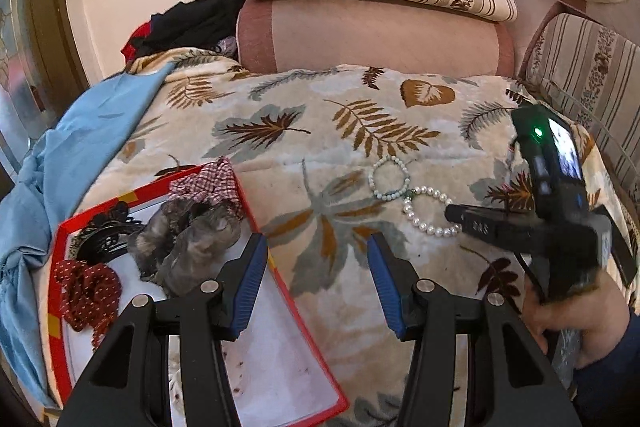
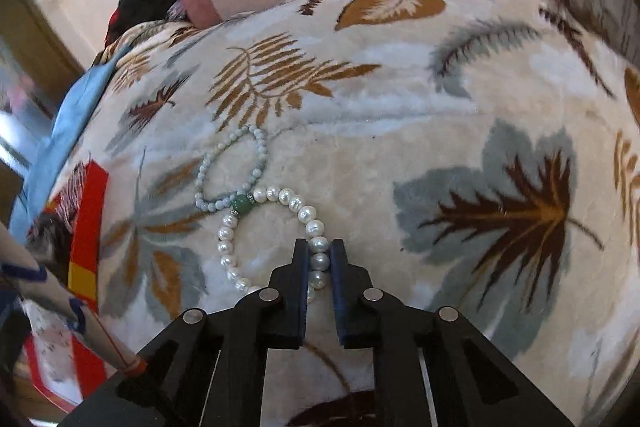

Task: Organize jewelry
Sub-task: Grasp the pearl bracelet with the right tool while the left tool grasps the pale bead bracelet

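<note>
A white pearl bracelet (image 2: 280, 199) with one green bead lies on the leaf-patterned blanket (image 2: 400, 147). Touching its far side is a pale blue-green bead bracelet (image 2: 224, 171). My right gripper (image 2: 319, 247) is shut on the pearl bracelet, with pearls squeezed between its dark pads. In the left wrist view the pearl bracelet (image 1: 428, 215) and the pale bracelet (image 1: 390, 177) lie right of centre, the right gripper (image 1: 460, 217) at the pearls. My left gripper (image 1: 318, 247) hovers open over the blanket beside a red-rimmed box (image 1: 304, 315); nothing is between its blue pads.
The red-rimmed box holds grey, checked and red dotted scrunchies (image 1: 192, 239) and a black hair claw (image 1: 108, 231). A blue cloth (image 1: 68, 155) lies left of it. Pink and striped cushions (image 1: 372, 31) border the far side. A hand (image 1: 568, 315) grips the right tool.
</note>
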Demonstrator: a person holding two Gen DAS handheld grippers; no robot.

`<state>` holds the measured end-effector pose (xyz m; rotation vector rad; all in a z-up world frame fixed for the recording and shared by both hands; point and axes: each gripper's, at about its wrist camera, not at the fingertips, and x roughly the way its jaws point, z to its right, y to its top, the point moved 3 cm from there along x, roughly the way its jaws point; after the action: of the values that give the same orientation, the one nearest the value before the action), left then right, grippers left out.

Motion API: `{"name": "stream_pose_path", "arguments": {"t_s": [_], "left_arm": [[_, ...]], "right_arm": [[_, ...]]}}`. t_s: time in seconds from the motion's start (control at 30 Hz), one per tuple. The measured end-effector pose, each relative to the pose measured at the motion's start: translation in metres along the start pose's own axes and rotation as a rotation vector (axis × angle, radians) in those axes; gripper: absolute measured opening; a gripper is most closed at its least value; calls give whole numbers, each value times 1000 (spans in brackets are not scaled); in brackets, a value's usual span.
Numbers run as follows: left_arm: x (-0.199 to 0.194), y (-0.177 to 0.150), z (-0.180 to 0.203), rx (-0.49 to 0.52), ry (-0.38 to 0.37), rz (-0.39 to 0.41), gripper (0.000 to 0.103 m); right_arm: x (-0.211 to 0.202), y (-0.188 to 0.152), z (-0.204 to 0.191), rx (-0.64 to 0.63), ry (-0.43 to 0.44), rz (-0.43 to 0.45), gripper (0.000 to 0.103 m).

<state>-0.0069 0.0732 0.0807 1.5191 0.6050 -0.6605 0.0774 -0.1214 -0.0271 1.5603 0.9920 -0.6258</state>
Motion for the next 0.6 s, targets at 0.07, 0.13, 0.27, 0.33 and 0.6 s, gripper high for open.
{"name": "stream_pose_path", "arguments": {"t_s": [0.07, 0.13, 0.27, 0.33, 0.6], "left_arm": [[7, 5, 4, 5, -14, -14, 51], [18, 11, 10, 16, -27, -33, 52], [48, 23, 32, 46, -73, -86, 52], [67, 29, 45, 66, -98, -113, 52], [138, 46, 87, 147, -96, -217, 51]], "right_arm": [[-11, -2, 13, 24, -39, 25, 10], [-28, -3, 30, 71, -36, 62, 10], [-58, -7, 61, 158, 19, 134, 10], [-63, -7, 70, 189, 59, 153, 10], [-51, -2, 94, 276, 158, 122, 10]]}}
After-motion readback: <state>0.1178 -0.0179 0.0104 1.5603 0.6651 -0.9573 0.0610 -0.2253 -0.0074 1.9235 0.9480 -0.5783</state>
